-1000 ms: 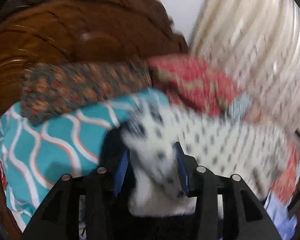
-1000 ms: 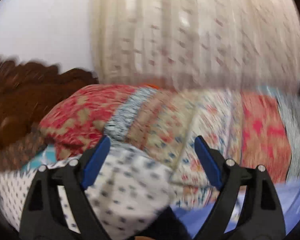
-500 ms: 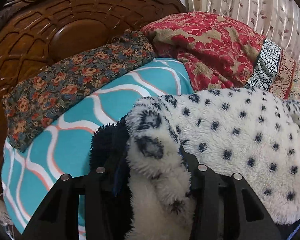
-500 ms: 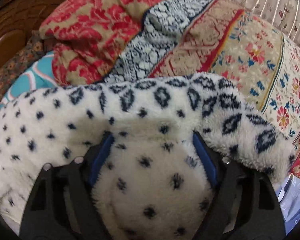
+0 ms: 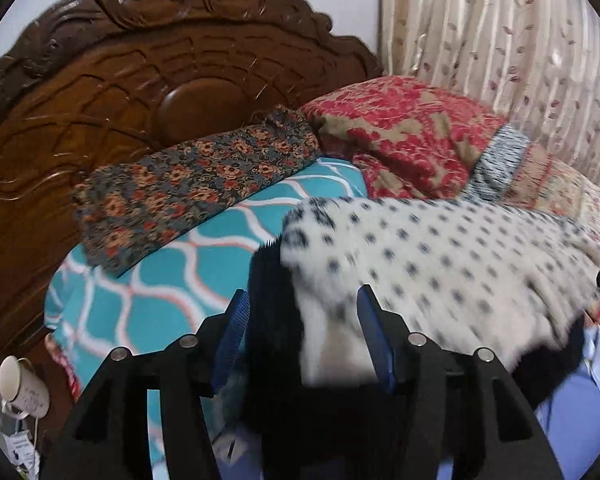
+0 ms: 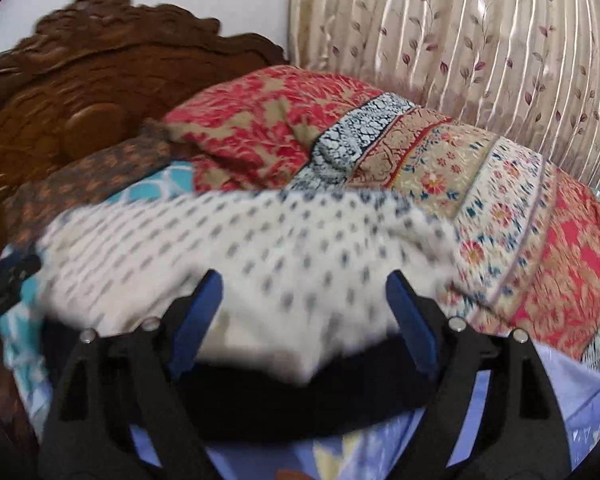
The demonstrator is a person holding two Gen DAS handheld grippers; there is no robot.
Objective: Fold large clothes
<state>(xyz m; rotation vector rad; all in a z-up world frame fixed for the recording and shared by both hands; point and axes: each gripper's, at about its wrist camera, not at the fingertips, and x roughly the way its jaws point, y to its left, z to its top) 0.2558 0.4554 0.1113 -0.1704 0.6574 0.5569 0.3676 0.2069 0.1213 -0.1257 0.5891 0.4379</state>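
A large fleece garment (image 5: 440, 264), white with small dark spots on one face and black on the other, is seen lying across the centre and right of the left wrist view, spread over the bedding with its near edge turned up to show the black side. It fills the middle of the right wrist view as well. The fold is judged to be midway: one layer appears to have been laid over, while the shape remains lumpy and uneven, and flattening and further folds are judged to be left.

The left gripper (image 5: 300, 332) is shown at the bottom of its frame, its blue-padded jaws opening, with a bunch of black and white pile between them; whether the pads press on it cannot be told through the blur. The right gripper (image 6: 304, 320) is held wide, its jaws also opening, with the garment's edge lying loosely between the pads and apparently unclamped.

The fabric is read as thick, soft and shaggy, likely to spring back. Beneath it at centre left a smooth teal sheet with white wavy lines (image 5: 148, 288) is seen; above that, a dark floral pillow (image 5: 196, 184) and a red patterned quilt (image 5: 404, 140). A carved wooden headboard (image 5: 100, 92) fills the upper left, a pleated curtain (image 5: 500, 40) the upper right.
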